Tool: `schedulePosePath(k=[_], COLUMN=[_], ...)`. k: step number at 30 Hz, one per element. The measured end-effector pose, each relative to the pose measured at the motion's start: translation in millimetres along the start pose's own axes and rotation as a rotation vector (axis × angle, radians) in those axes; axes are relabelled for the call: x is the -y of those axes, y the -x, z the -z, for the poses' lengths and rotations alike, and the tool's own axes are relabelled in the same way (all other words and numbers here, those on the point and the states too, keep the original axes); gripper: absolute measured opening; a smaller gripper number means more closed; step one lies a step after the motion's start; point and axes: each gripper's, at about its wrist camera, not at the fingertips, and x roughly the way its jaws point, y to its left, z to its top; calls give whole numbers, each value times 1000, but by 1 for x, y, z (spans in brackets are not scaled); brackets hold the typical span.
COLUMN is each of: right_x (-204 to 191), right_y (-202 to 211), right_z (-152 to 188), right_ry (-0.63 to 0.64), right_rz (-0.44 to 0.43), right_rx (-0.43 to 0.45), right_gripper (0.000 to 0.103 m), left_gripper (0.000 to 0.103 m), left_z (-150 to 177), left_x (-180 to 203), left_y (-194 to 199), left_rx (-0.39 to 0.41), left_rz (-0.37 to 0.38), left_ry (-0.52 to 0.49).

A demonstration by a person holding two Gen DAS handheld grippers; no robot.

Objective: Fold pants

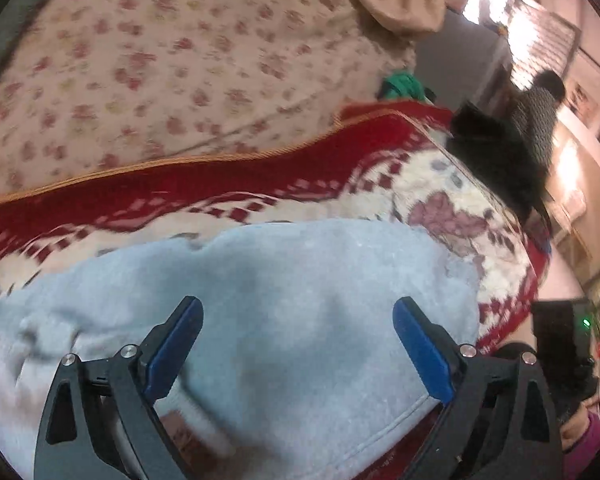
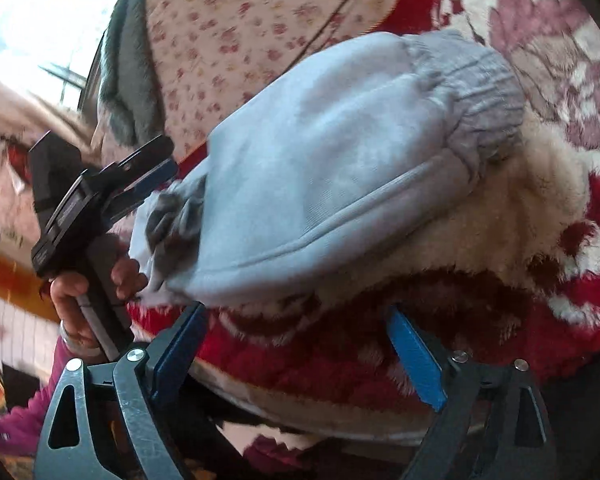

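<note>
1. Left wrist view: the left gripper (image 1: 298, 316) hovers low over the pants (image 1: 260, 300), its blue-padded fingers (image 1: 180, 340) spread wide and holding nothing.
2. Right wrist view: the right gripper (image 2: 296, 328) stands released too, jaws apart, poised at the near edge of the red-and-white blanket (image 2: 340, 360) just short of the pants (image 2: 320, 168).
3. At 9 o'clock in the same view, a hand (image 2: 84, 288) in a magenta sleeve grips the handle of the left gripper (image 2: 156, 172), whose tips sit at the bunched end of the garment; from this angle it cannot be told whether they touch the cloth.
4. Pale blue and fleecy, the pants lie folded into a thick bundle on the blanket, the ribbed elastic waistband (image 2: 472, 96) toward 1 o'clock and a side seam running along the near edge.
5. Beyond the blanket, toward 11 o'clock in the left wrist view, a floral sheet (image 1: 160, 60) covers the bed.
6. Farther off, at 2 o'clock, a person (image 1: 540, 120) in dark clothing stands near a bright window.
</note>
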Motion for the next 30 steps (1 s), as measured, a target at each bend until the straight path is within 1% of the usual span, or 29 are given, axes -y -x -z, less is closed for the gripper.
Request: schedulePosePath(k=[1,2,4,5,7,9,12,17,20,24,30], right_x=[4,8,14,17,23,23,21,18,20,26,28], right_y=[-2,-5,-8,-9,-12,-14,-18,-24,-24,-21,-21], right_z=[-2,-5,-10,-11,-16,-19,-25,-28,-30,-31,-30], right_ry=[-17,-34,-52,-63,-78,-76,-42,6,-1,-27,-24], right_rz=[0,-5,-20,-21,-52,-62,-69,-77,-92,-120,-132], right_rx=[15,29,54,64,86,111,133,134,145,162,170], right_gripper=[95,96,96,96,96,96,96,98,98,98,98], left_gripper=[97,98,99,99,99,99,99,99,99,99,99], left_z=[-5,-11,-19,-24,-33,-40,-50,-61,-66,-67,-64], left_x=[2,4,7,9,13,17,21,29,32,35,34], left_y=[-5,-12,-22,-26,-39,-52,-76,-102,-120,-139,-157], left_rx=[-16,-43,-73,-79,-100,-122,-179,-228,-271,-316,-345], left_rz=[11,39,78,81,96,117,177,181,194,199,211], left_ry=[-14,-33,-62,-77,-114,-136,-155,-226,-258,-287,-304])
